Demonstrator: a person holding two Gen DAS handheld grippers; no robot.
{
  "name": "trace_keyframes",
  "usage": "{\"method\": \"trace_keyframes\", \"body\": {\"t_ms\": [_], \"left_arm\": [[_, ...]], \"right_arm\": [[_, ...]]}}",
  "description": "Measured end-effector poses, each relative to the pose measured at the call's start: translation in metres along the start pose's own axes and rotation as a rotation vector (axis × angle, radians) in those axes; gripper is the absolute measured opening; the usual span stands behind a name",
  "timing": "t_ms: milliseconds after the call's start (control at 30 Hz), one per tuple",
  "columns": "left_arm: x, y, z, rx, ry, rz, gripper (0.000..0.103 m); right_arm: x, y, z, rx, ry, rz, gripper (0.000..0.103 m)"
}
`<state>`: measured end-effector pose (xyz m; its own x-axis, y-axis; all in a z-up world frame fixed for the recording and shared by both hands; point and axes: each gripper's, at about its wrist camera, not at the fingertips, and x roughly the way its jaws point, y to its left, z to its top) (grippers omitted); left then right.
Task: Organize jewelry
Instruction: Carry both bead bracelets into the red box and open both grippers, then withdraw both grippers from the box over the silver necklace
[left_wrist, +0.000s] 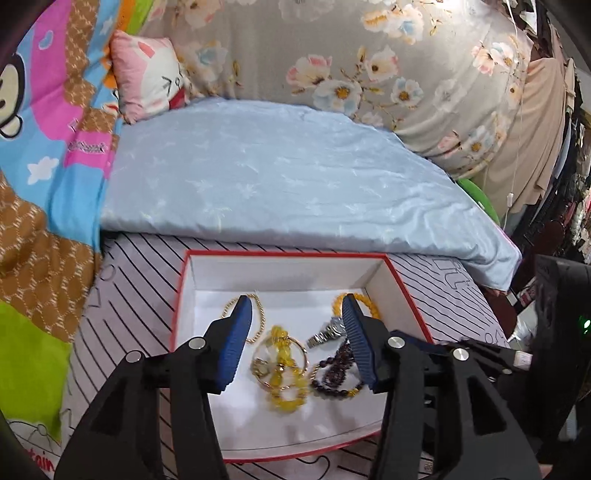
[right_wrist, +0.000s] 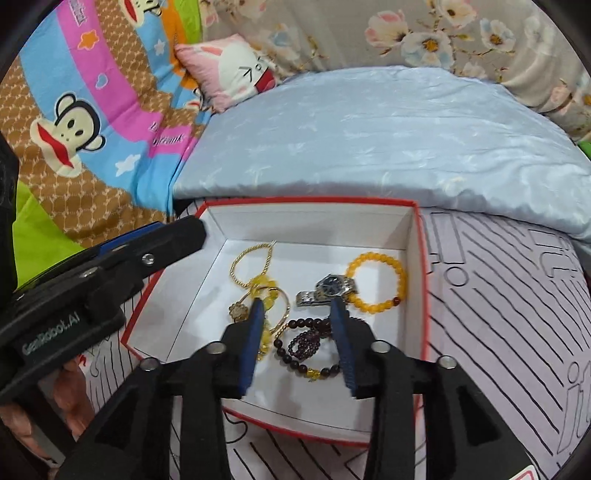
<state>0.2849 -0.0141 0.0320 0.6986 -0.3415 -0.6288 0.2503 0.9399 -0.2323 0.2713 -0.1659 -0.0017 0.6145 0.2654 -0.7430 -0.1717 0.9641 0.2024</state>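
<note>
I have both grippers poised over the red-rimmed box (right_wrist: 421, 258) in the lower middle of each frame. The left gripper (left_wrist: 297, 306) stands half open and empty above the yellow bead tangle (left_wrist: 284, 373), and the right gripper (right_wrist: 297, 306) is somewhat narrower and also empty, straddling the dark bead bracelet (right_wrist: 303, 347), probably because everything sits heaped together. The watch (right_wrist: 327, 290) and amber bracelet (right_wrist: 376, 282) crowd the upper right, so I expect snagged strands, while the blue quilt (right_wrist: 369, 140) just behind leaves little room.
</note>
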Motion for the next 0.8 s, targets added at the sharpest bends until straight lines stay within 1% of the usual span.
{"method": "trace_keyframes", "body": {"t_ms": [133, 233, 300, 467, 567, 633, 700, 800], "left_arm": [[-0.015, 0.001, -0.001, 0.013, -0.018, 0.044, 0.049], [-0.029, 0.002, -0.010, 0.011, -0.015, 0.062, 0.049], [-0.038, 0.002, -0.020, 0.009, -0.010, 0.068, 0.050], [-0.056, 0.000, -0.056, 0.026, 0.032, 0.075, 0.050], [-0.063, -0.003, -0.081, 0.034, 0.075, 0.055, 0.050], [-0.064, -0.005, -0.098, 0.043, 0.106, 0.043, 0.050], [-0.064, -0.007, -0.115, 0.053, 0.137, 0.037, 0.050], [-0.061, -0.007, -0.138, 0.064, 0.173, 0.046, 0.050]], "right_arm": [[-0.027, -0.002, -0.009, 0.004, -0.029, -0.044, 0.040], [-0.047, -0.006, -0.023, 0.015, -0.032, -0.050, 0.041], [-0.058, -0.009, -0.034, 0.016, -0.034, -0.073, 0.041], [-0.088, -0.025, -0.071, 0.061, -0.023, -0.105, 0.041], [-0.100, -0.035, -0.093, 0.090, -0.003, -0.125, 0.041], [-0.106, -0.041, -0.108, 0.113, 0.012, -0.126, 0.041], [-0.111, -0.046, -0.124, 0.125, 0.029, -0.145, 0.041], [-0.114, -0.050, -0.145, 0.141, 0.057, -0.158, 0.041]]}}
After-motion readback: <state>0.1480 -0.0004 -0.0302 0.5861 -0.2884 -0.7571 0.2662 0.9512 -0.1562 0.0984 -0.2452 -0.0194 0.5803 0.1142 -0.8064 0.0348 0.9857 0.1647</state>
